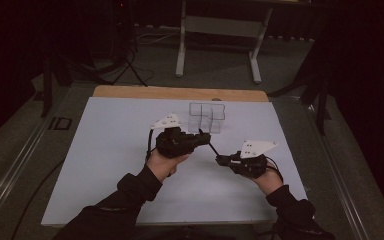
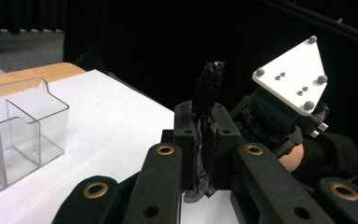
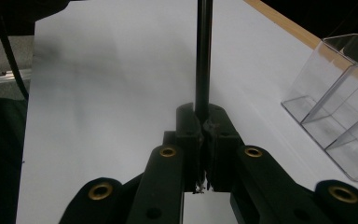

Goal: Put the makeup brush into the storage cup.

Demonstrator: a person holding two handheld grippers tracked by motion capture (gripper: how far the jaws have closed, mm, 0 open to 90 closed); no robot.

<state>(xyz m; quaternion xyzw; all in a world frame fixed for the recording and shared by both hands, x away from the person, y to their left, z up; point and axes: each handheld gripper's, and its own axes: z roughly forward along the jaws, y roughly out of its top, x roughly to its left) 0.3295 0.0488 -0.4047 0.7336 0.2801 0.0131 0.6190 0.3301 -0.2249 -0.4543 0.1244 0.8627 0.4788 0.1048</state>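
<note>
Both grippers were above the white sheet [image 1: 105, 165] on the table. The right gripper [image 1: 220, 159] was pinched tight on one end of a thin black stick [image 1: 212, 148]. The left gripper [image 1: 205, 137] squeezed the stick's other end (a fuzzy black tip). Just behind them stood a clear box [image 1: 207, 117] with small compartments.

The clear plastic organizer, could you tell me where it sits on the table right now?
The clear plastic organizer stands toward the table's far edge near the middle in the high view, just beyond the left gripper.
</note>
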